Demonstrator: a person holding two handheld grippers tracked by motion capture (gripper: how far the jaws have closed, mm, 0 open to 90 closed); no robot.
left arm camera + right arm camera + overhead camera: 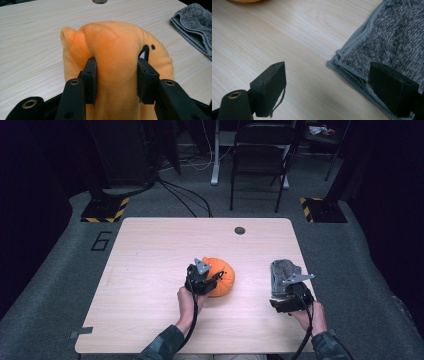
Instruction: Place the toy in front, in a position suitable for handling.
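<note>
Left gripper [116, 75] pinching orange plush toy [115, 45] at frame centre; squeeze deeper fold. Right gripper [327, 85] released, beside grey towel [392, 40].

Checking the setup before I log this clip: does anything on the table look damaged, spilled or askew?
Nothing spilled or damaged. The orange plush toy bulges where the left tongs pinch it, which is ordinary for soft stuffing. The folded grey towel lies flat by the open right tongs.
</note>
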